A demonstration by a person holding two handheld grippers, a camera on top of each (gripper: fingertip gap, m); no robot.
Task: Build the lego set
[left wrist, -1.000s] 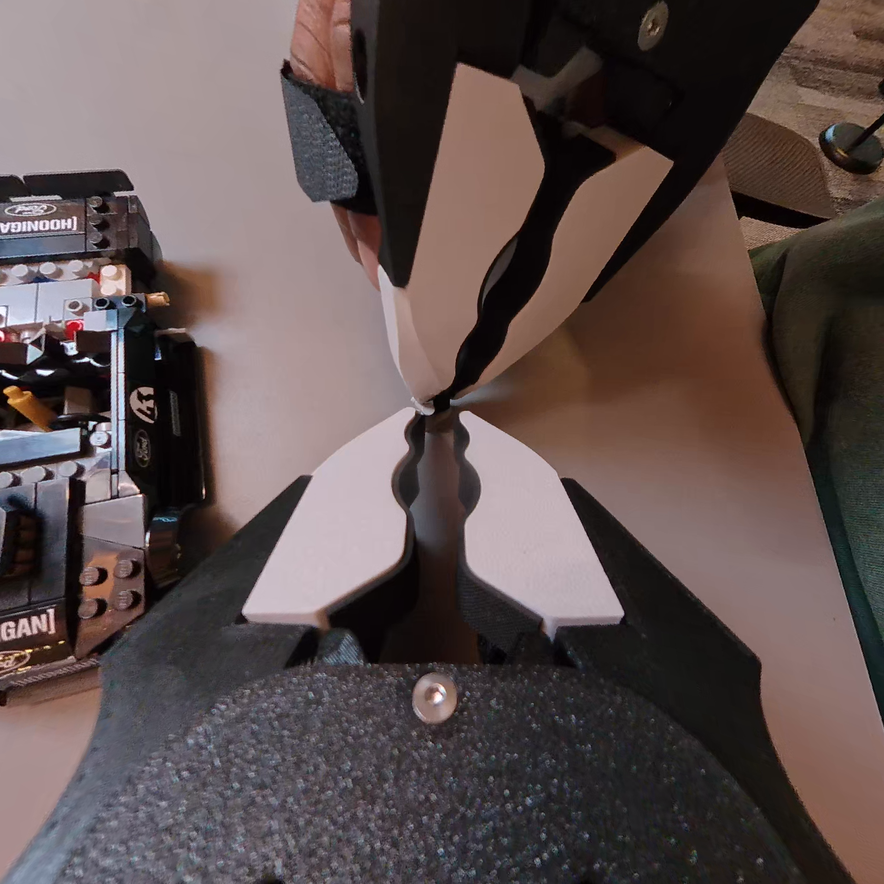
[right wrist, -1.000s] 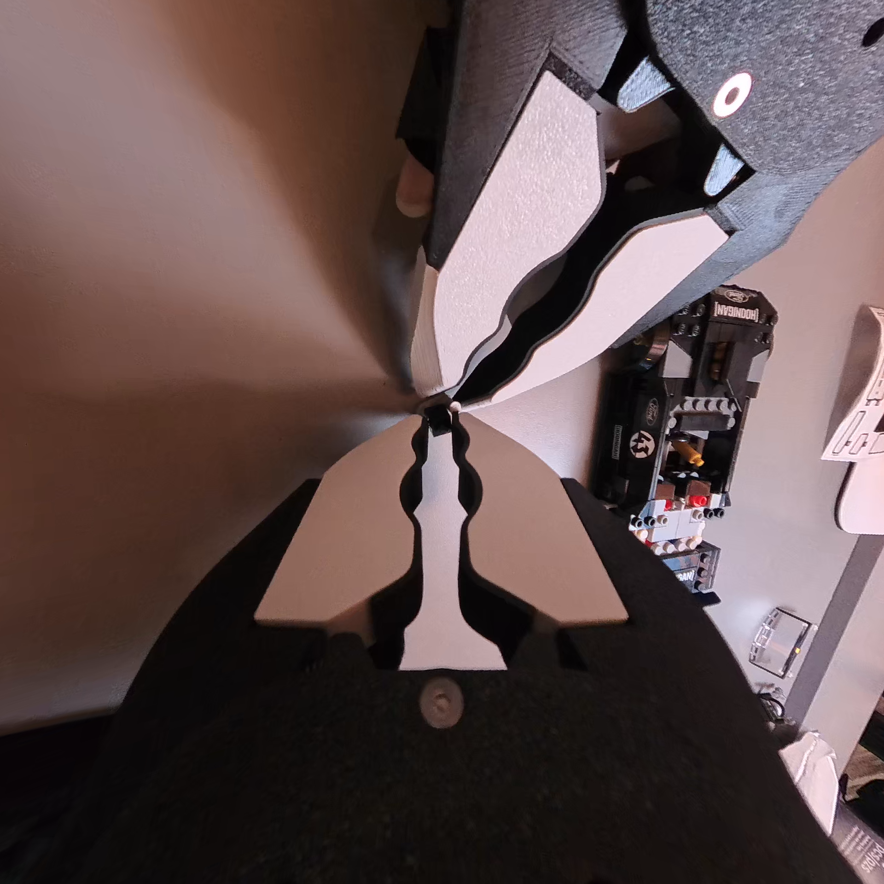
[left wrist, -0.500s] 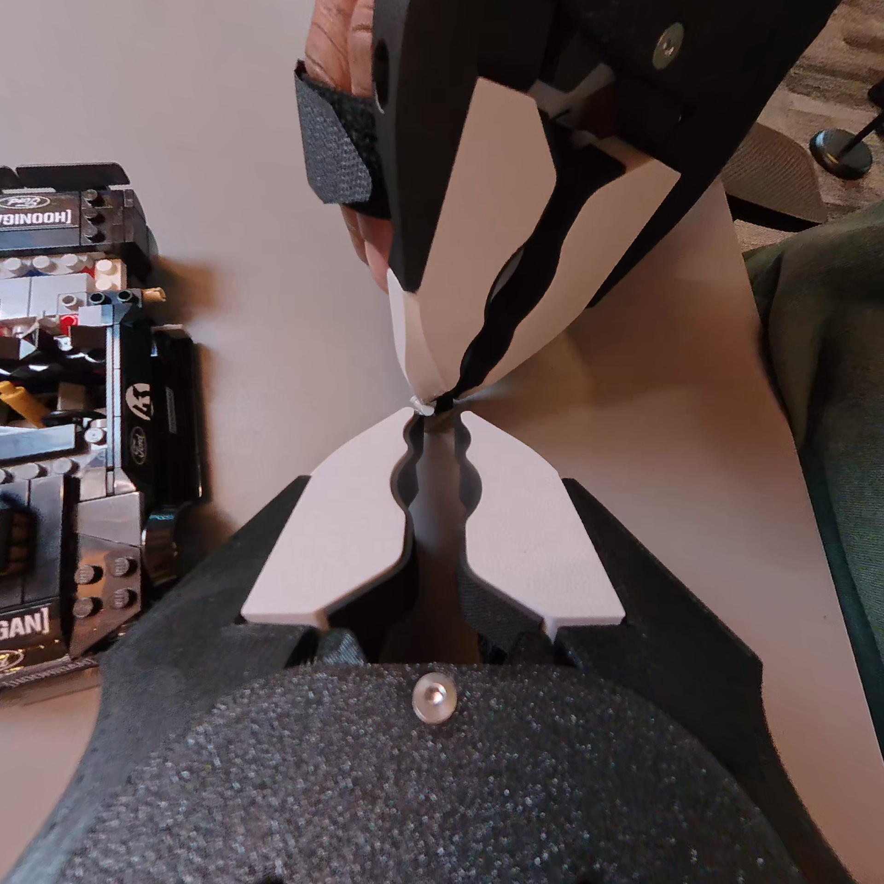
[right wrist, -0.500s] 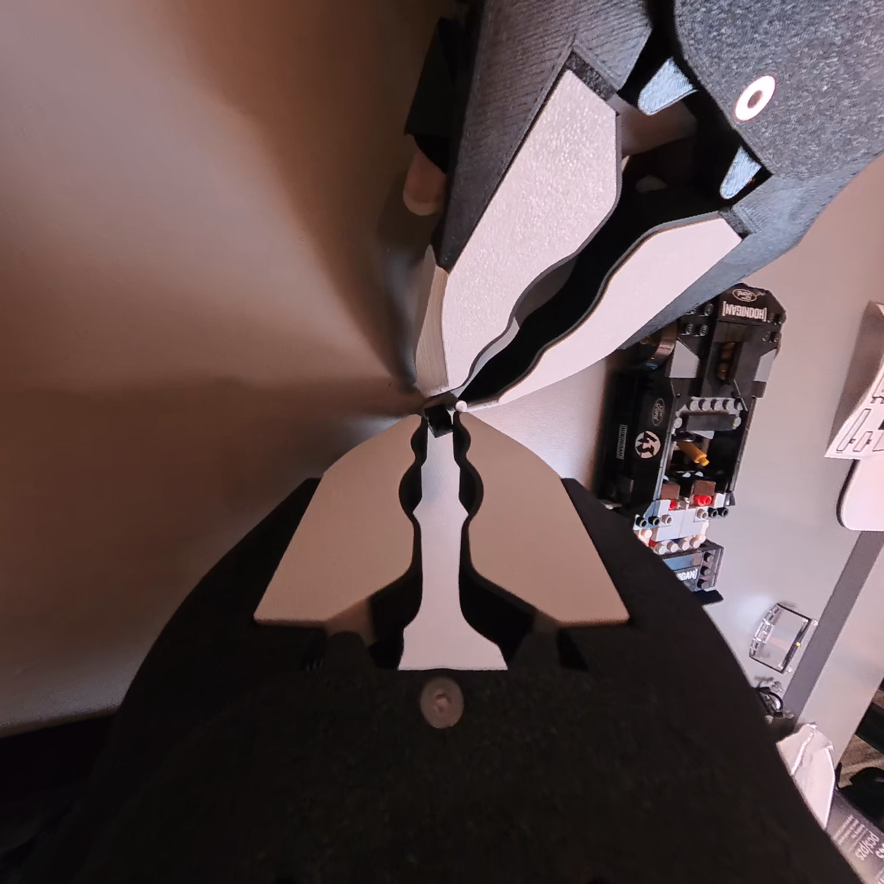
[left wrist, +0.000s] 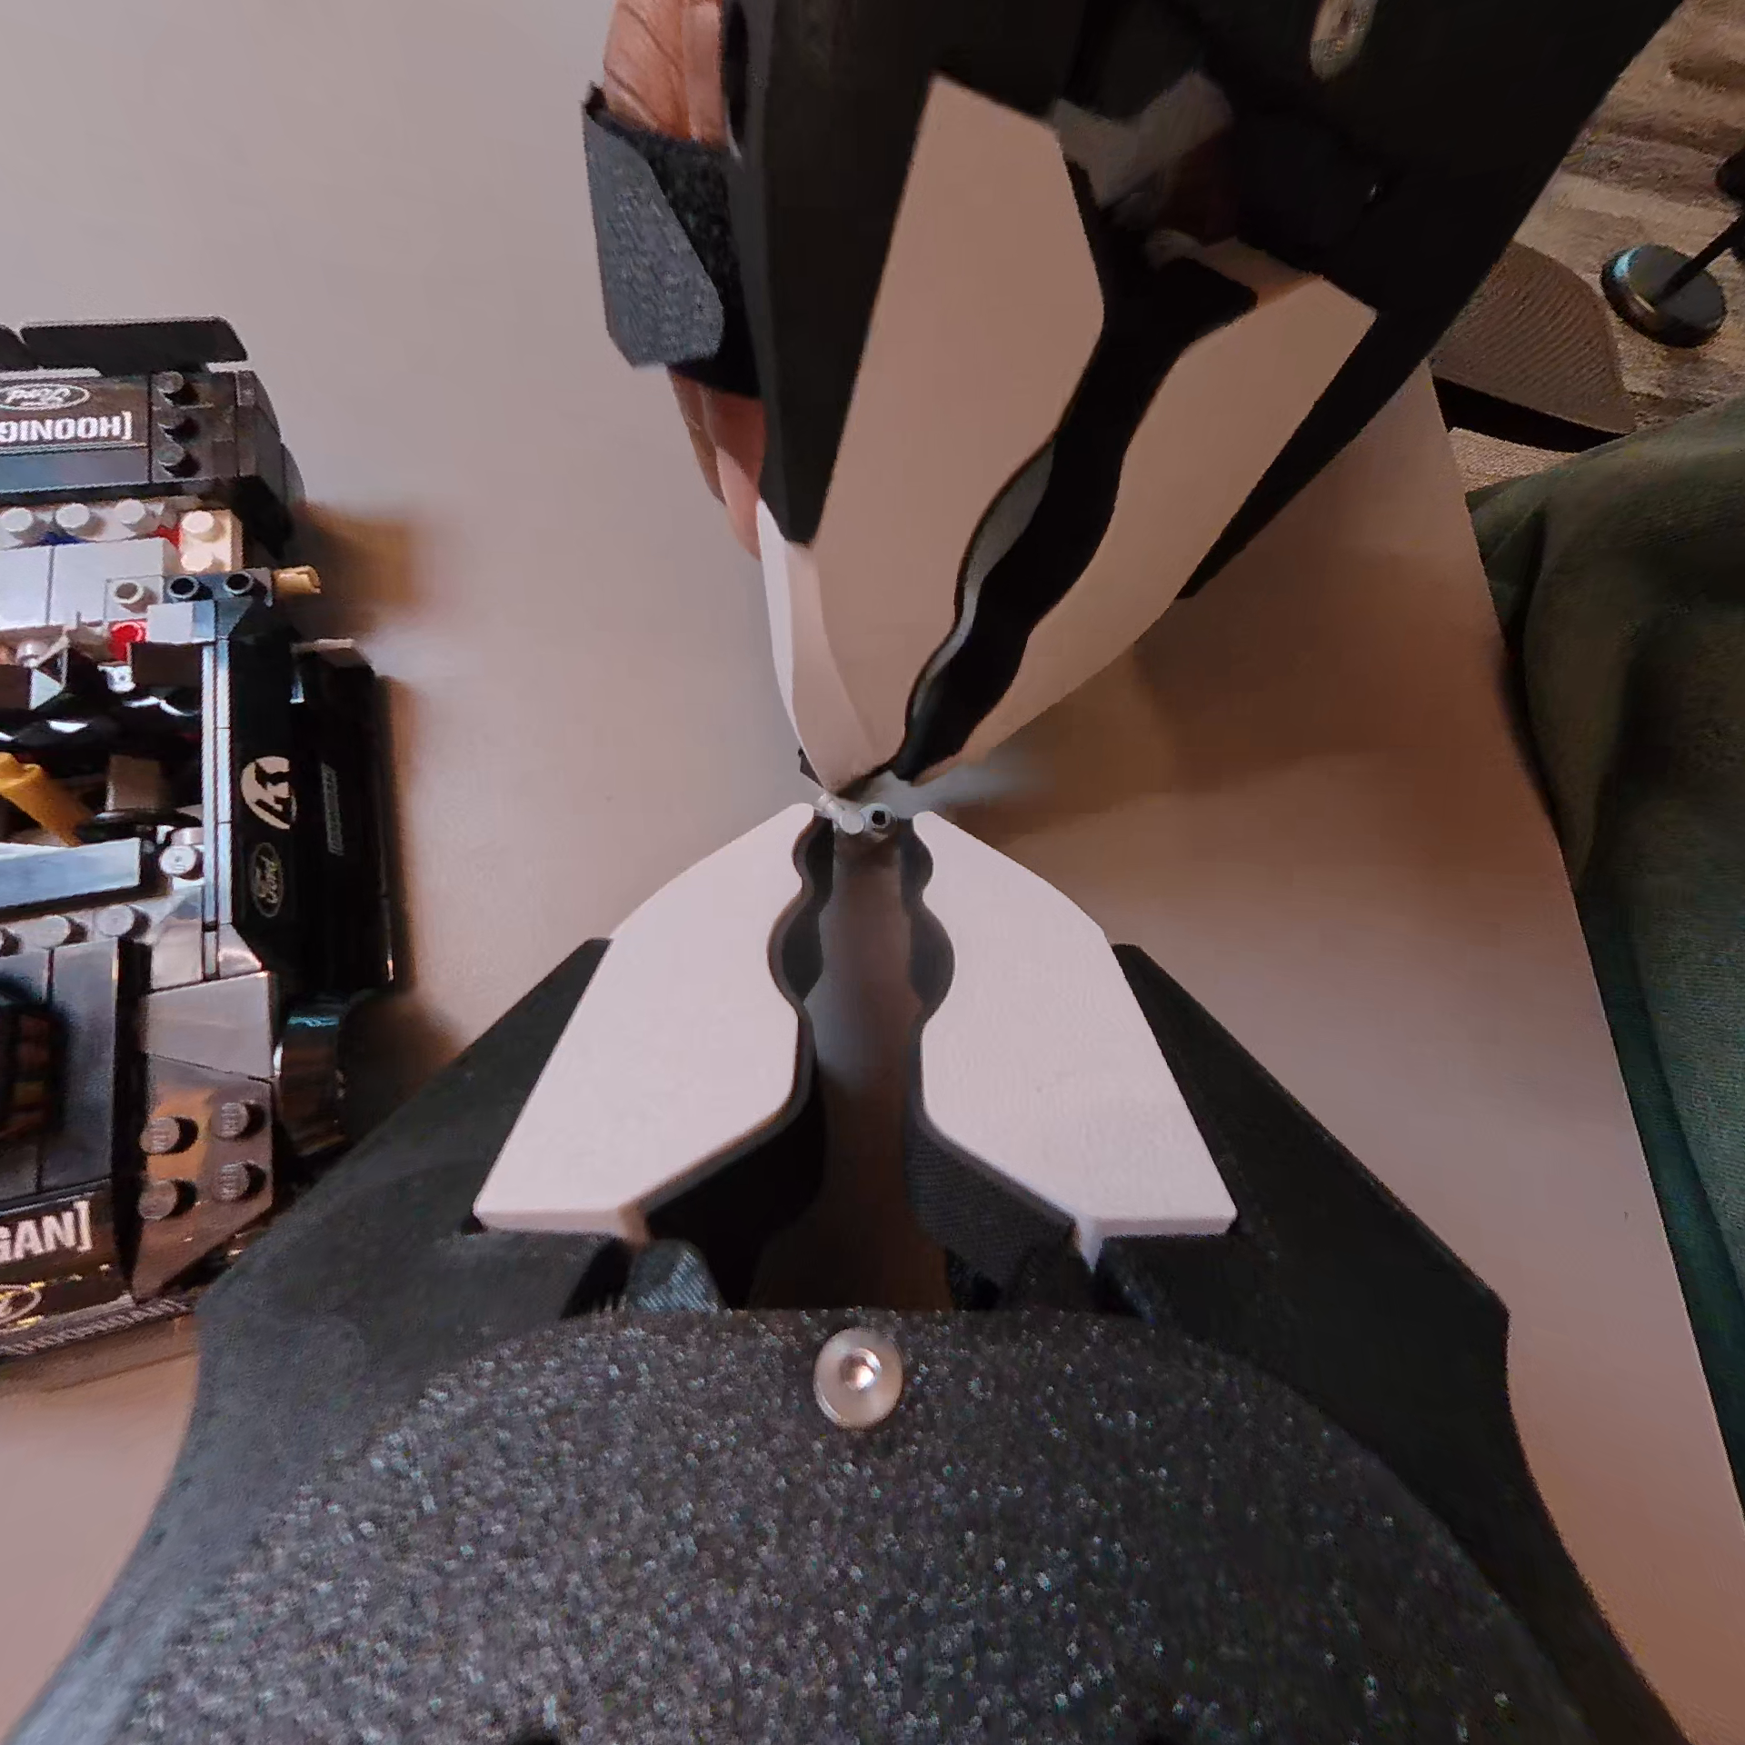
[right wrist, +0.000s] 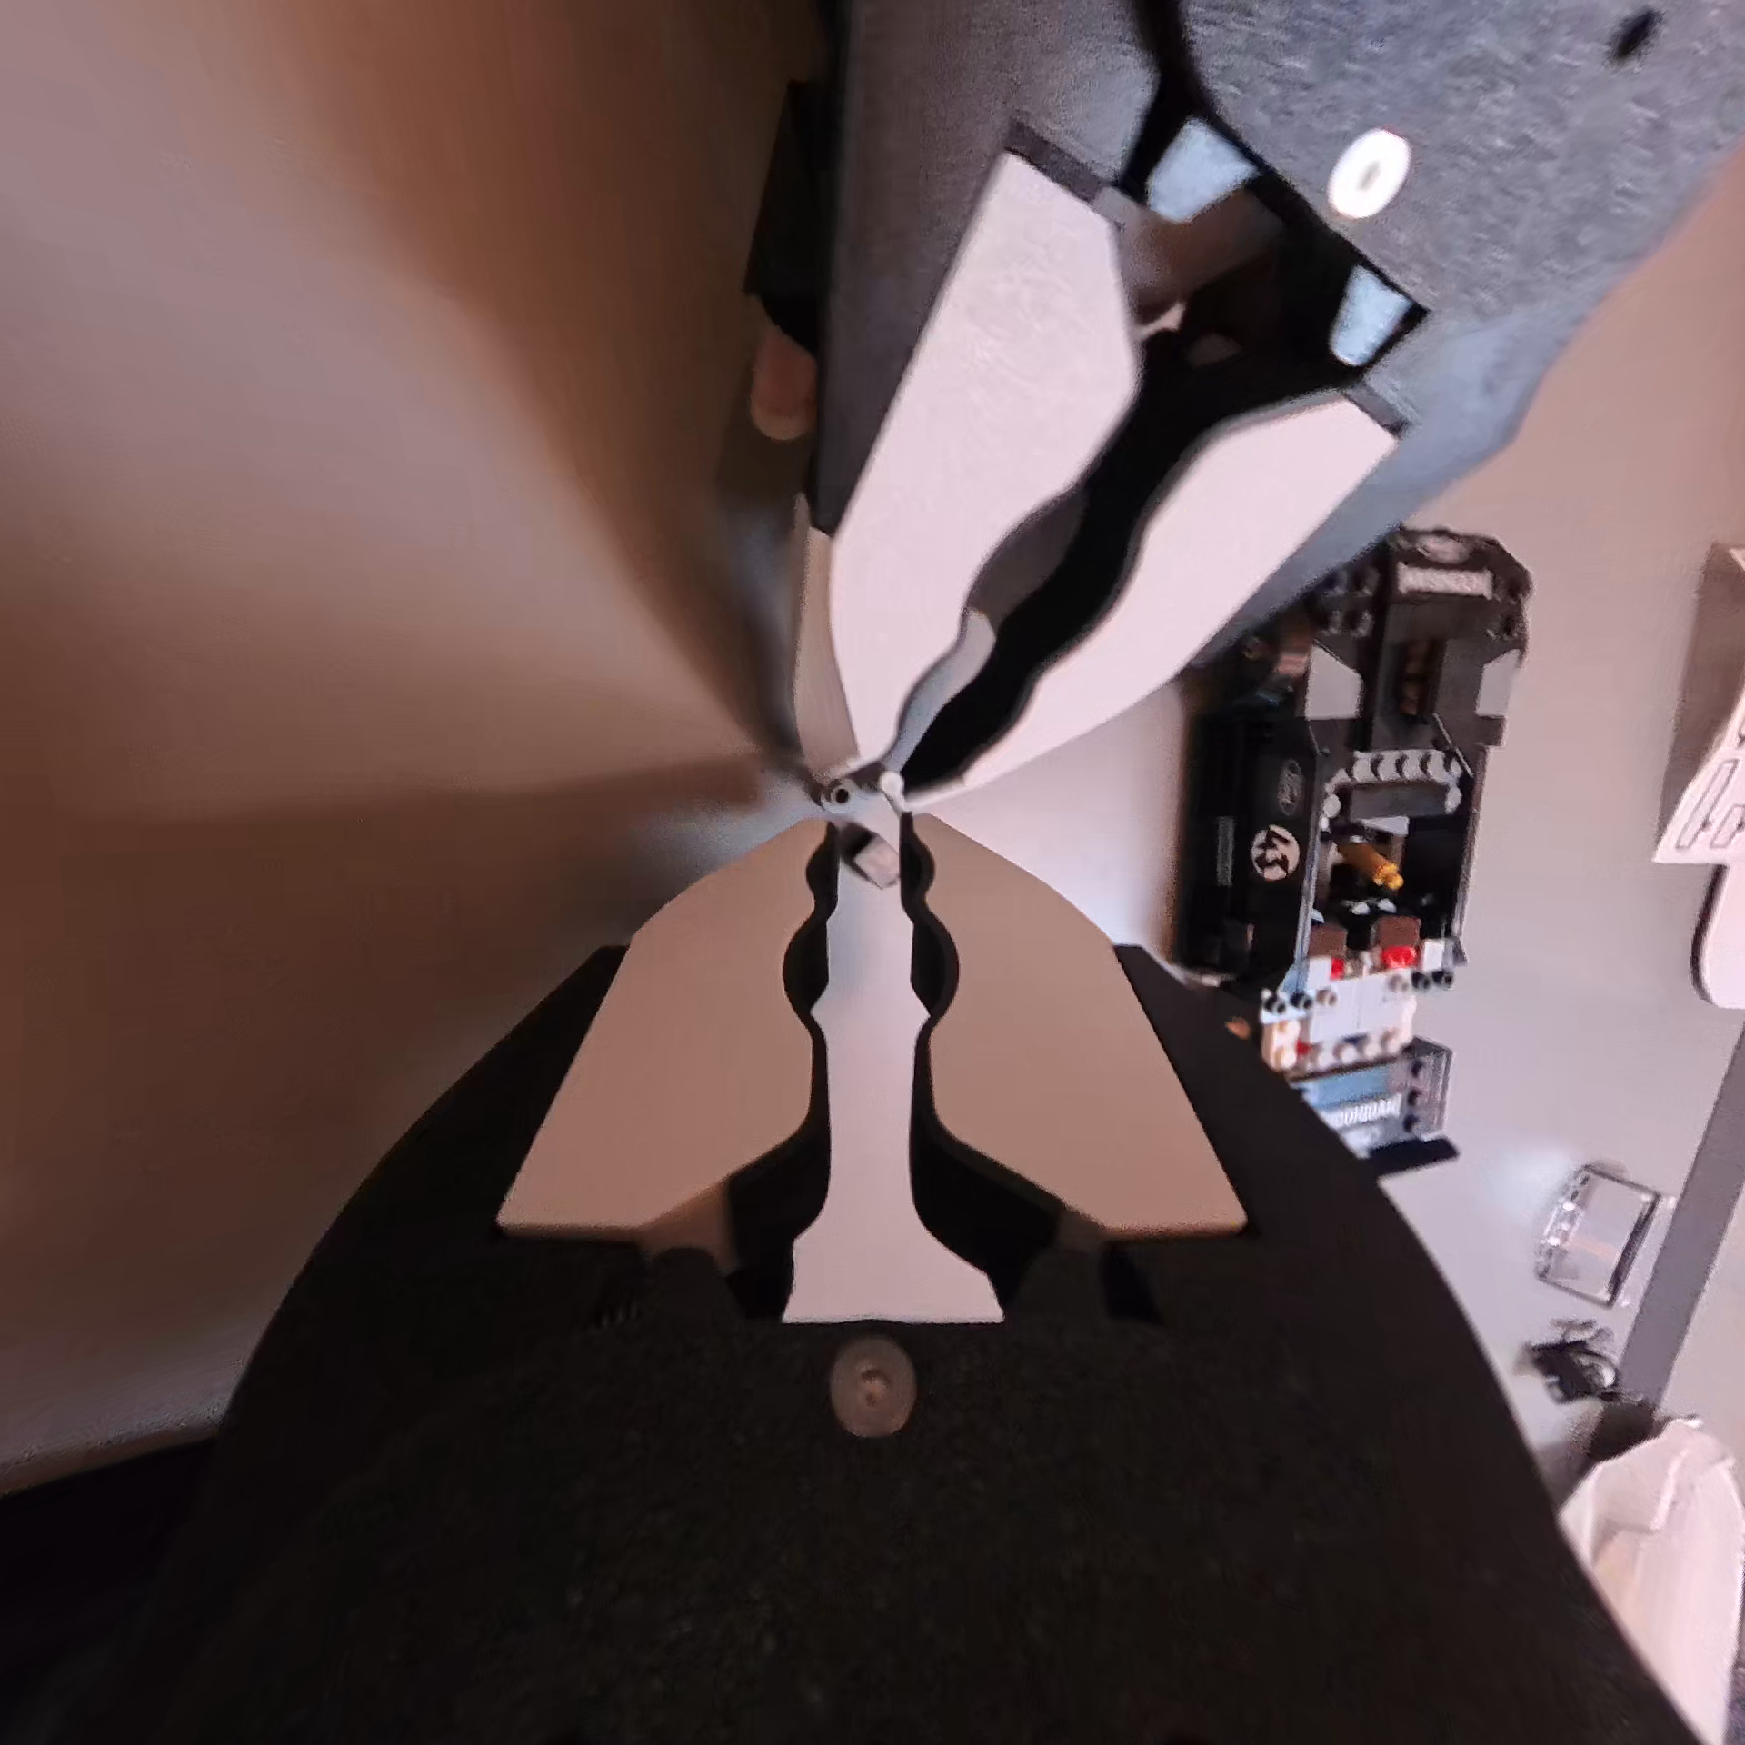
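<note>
Left wrist view: left tongs [left wrist: 855, 820] clamped on a small grey pin [left wrist: 861, 818], tips meeting the right tongs [left wrist: 873, 779] tip to tip above the bench [left wrist: 491, 283]. Right wrist view: right tongs [right wrist: 867, 848] closed on a small dark piece [right wrist: 873, 864] — exact shape too small to tell — with the pin [right wrist: 855, 791] just beyond. Bare bench lies open around the tips; bench edge runs at right, green cloth [left wrist: 1643, 755] past it. Car [left wrist: 132, 803] sits well apart at left, half-built, interior exposed with loose-looking grey, red and gold parts. Clear piece [right wrist: 1596, 1228] lies near the car.
</note>
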